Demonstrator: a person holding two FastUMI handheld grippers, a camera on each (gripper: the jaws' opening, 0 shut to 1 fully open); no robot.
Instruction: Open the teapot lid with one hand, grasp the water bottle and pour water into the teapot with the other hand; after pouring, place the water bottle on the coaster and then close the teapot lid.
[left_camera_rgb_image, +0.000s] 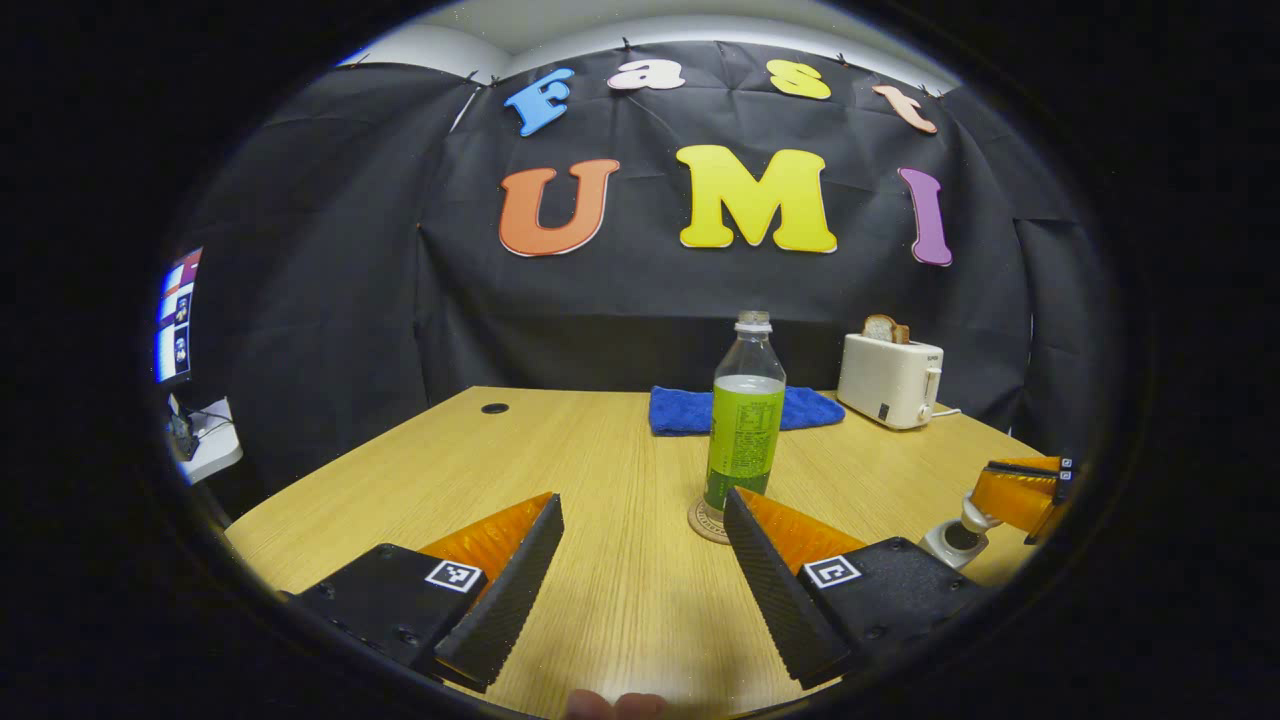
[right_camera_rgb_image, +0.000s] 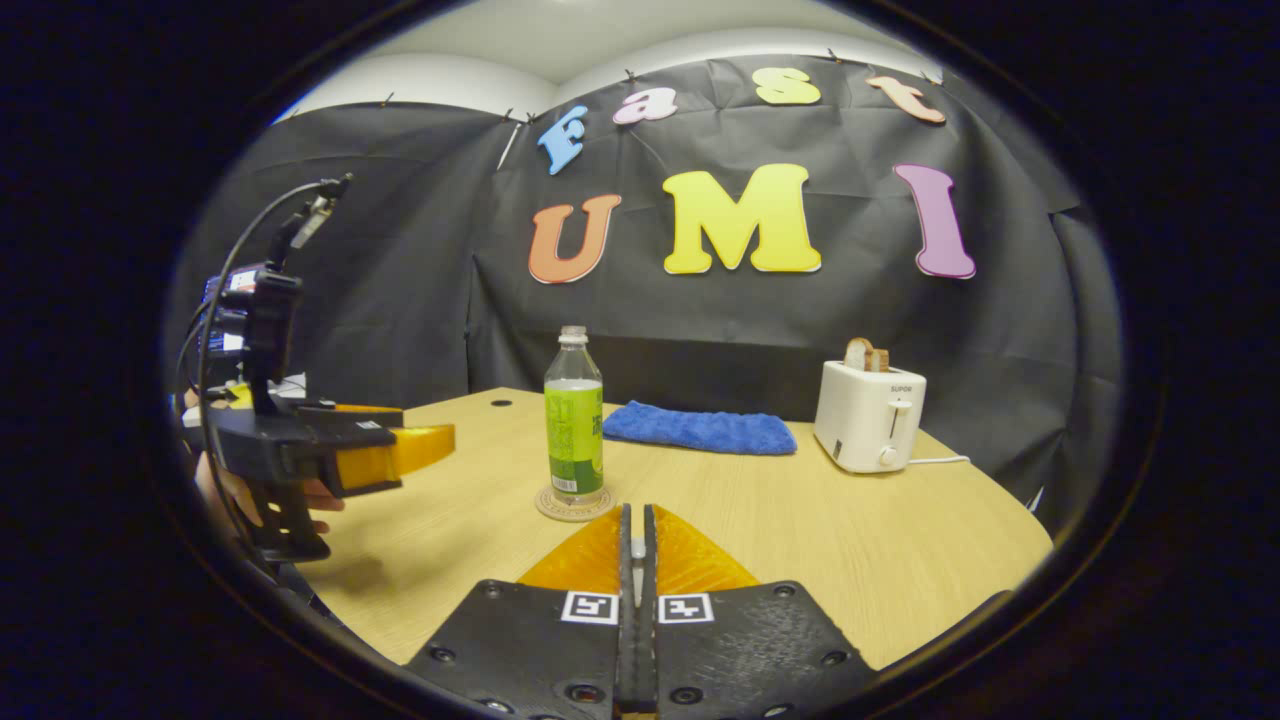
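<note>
A clear water bottle (left_camera_rgb_image: 747, 420) with a green label stands upright on a round coaster (left_camera_rgb_image: 703, 524) at mid table. My left gripper (left_camera_rgb_image: 643, 497) is open just in front of it, with the right finger's tip close to the bottle's base and nothing between the fingers. At the right edge of the left gripper view, my right gripper (left_camera_rgb_image: 985, 502) pinches the white knob of the teapot lid (left_camera_rgb_image: 958, 538). The right gripper view shows the right gripper (right_camera_rgb_image: 637, 512) shut, a small pale piece between its tips. The teapot body is hidden. The bottle (right_camera_rgb_image: 574, 415) and left gripper (right_camera_rgb_image: 437, 442) lie to the left.
A folded blue cloth (left_camera_rgb_image: 815, 408) lies behind the bottle. A white toaster (left_camera_rgb_image: 889, 380) holding a slice of bread stands at the back right, its cord trailing right. A hand (right_camera_rgb_image: 258, 497) holds the left gripper at the table's left side. A small cable hole (left_camera_rgb_image: 494, 408) sits far left.
</note>
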